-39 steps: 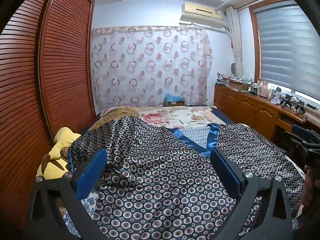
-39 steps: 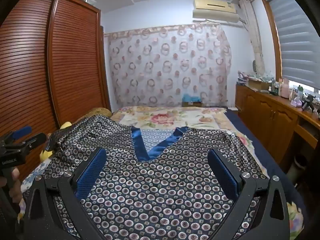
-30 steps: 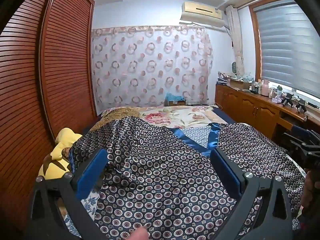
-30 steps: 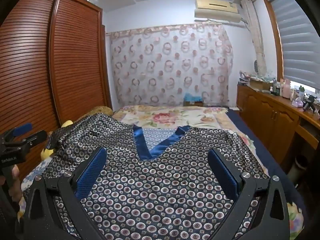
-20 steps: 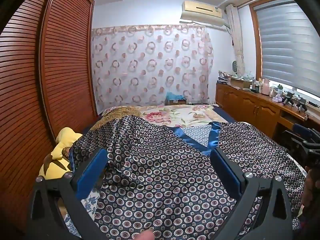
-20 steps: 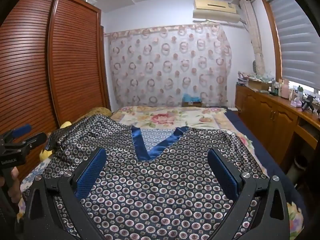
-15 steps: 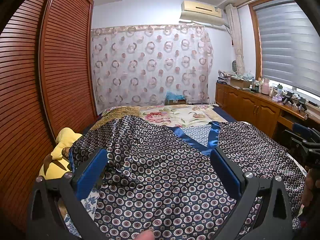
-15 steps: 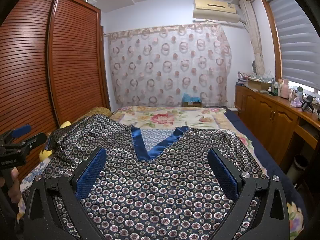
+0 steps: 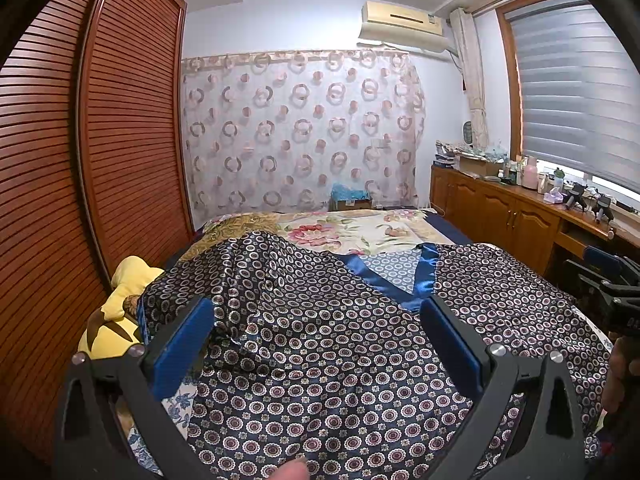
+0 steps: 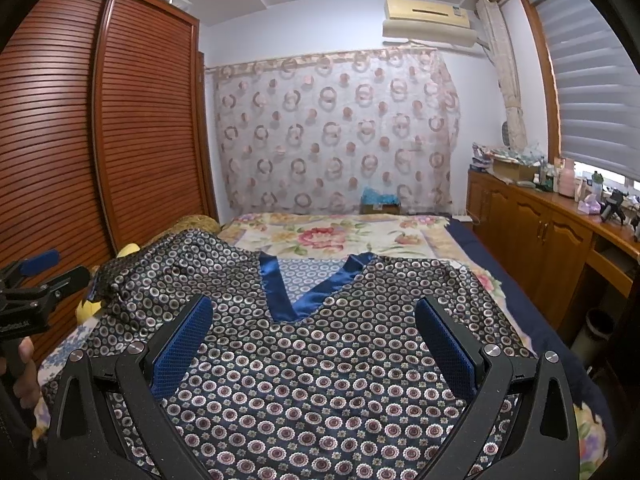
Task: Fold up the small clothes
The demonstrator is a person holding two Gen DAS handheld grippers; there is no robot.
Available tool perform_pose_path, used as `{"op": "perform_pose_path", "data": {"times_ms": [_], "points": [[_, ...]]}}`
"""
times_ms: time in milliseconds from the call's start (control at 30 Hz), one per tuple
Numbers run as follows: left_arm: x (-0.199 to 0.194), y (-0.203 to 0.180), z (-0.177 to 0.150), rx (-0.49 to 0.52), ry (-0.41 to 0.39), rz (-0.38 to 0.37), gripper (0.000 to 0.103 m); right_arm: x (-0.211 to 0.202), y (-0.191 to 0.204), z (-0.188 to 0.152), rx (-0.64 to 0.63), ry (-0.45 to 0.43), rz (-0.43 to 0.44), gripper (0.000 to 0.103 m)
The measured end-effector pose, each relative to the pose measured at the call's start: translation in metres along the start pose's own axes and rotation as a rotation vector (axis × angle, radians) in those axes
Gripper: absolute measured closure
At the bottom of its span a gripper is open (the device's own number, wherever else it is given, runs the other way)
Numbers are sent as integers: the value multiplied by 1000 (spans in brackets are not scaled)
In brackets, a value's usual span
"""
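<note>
A dark navy top [image 9: 328, 344] [image 10: 328, 364] with a circle print and a shiny blue V-neck band [image 10: 308, 292] lies spread flat on the bed. Its left sleeve [image 9: 256, 264] is bunched up in a raised fold. My left gripper [image 9: 316, 332] hovers open over the garment's left half, nothing between its blue pads. My right gripper [image 10: 308, 328] hovers open above the chest, just below the V-neck. The left gripper [image 10: 36, 280] shows at the left edge of the right wrist view, and the right gripper [image 9: 612, 276] at the right edge of the left wrist view.
The bed [image 10: 332, 236] has a floral cover beyond the top. A yellow plush toy [image 9: 120, 300] lies by the wooden slatted wardrobe [image 9: 100, 140] on the left. A wooden cabinet [image 10: 540, 232] with small items runs along the right wall. A fingertip [image 9: 292, 470] shows at the bottom edge.
Both grippers hold almost still and stay open. A fingertip has come into the bottom edge of the left wrist view.
</note>
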State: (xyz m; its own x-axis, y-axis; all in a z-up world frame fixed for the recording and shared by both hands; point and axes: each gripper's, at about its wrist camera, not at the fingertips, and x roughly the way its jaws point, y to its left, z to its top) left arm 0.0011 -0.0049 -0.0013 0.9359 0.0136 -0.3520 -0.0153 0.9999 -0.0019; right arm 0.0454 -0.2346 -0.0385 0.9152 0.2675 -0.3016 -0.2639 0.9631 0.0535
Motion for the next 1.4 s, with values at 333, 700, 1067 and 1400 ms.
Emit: {"op": "perform_pose_path", "data": {"times_ms": [333,700,1067,1400], "points": [[0,0,0,1,0,0,0,1,2,-1,-1,0,-3,0],[-2,-2,1,3,-3,2,0,1,1,-1,-2,-1,-3,0],[-2,-2,1,2,-4,2,0,2,1,-2,-1,0,-4,0],[-2,-3,1,3,-5,2,0,2,1,-1,-1,0,-4,0]]}}
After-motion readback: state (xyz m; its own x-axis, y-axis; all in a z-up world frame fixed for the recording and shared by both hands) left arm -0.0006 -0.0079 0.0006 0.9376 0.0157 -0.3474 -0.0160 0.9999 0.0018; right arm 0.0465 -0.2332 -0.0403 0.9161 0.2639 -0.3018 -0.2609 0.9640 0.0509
